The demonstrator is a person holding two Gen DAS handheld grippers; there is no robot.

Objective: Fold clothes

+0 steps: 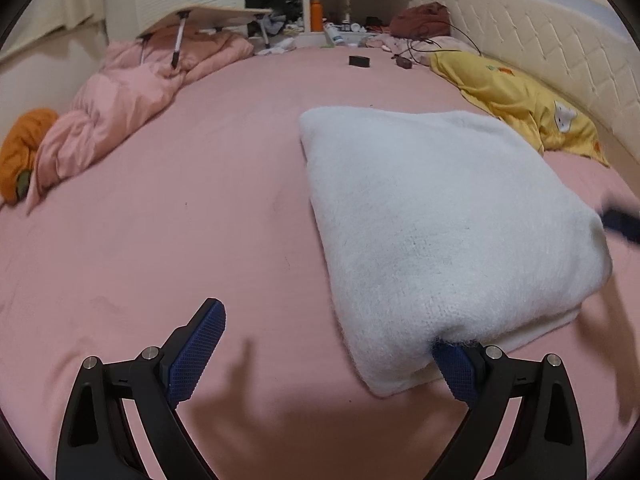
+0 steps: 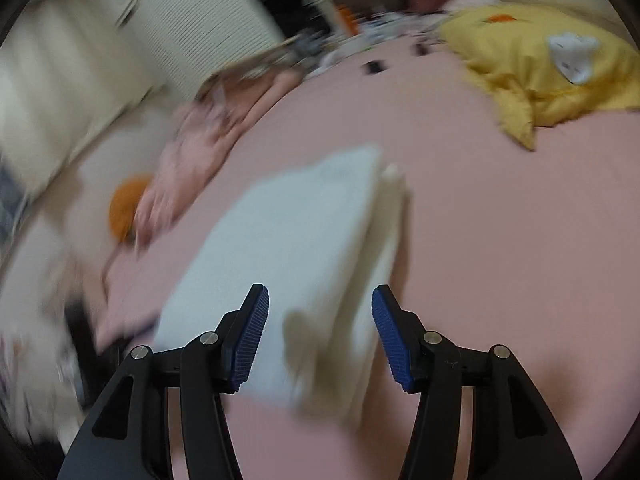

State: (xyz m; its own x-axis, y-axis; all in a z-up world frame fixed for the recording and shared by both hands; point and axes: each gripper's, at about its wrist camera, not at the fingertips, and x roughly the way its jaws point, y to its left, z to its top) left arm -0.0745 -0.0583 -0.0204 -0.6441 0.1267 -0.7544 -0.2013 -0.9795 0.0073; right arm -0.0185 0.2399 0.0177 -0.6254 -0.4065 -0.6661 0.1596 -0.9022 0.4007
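Note:
A folded white fuzzy sweater [image 1: 440, 216] lies on the pink bed sheet [image 1: 160, 220], right of centre in the left wrist view. My left gripper [image 1: 328, 344] is open wide; its right finger [image 1: 456, 372] touches the sweater's near corner, its left finger stands over bare sheet. The right gripper shows blurred at the sweater's right edge [image 1: 620, 224]. In the blurred right wrist view, my right gripper [image 2: 320, 332] is open with the sweater's [image 2: 296, 240] near edge between its fingers, not clamped.
A crumpled pink duvet [image 1: 132, 96] and an orange cushion [image 1: 20, 152] lie at the left. A yellow blanket [image 1: 520, 100] lies along the padded headboard [image 1: 540, 40] at the right. A small black box [image 1: 359, 61] and cables sit far back.

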